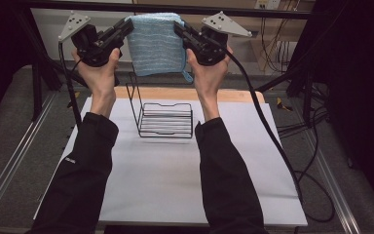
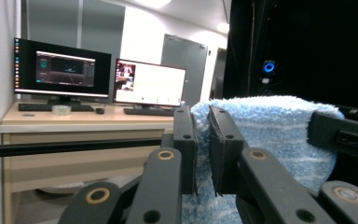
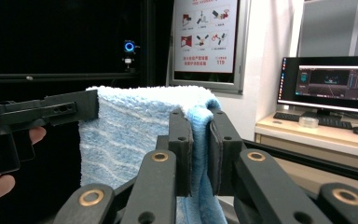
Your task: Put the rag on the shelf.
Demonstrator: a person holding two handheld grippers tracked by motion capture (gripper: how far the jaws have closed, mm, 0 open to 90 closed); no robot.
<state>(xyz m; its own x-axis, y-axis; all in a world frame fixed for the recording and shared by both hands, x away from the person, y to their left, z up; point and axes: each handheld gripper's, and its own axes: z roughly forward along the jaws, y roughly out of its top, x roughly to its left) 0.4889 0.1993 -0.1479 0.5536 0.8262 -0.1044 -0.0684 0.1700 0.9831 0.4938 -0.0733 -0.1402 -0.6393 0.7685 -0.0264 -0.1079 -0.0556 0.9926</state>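
Item: blue towel, folded, held aloft by 2 grippers; left gripper and right gripper each clenched on 1 upper corner. Wire rack stands on the table directly below (likely destination); both hands equally near.

Counter: white top, a wooden strip showing along its far edge.
On counter: black wire rack, standing near the far edge, about centred, tall side to the left.
Floor: grey, cables lying at right.
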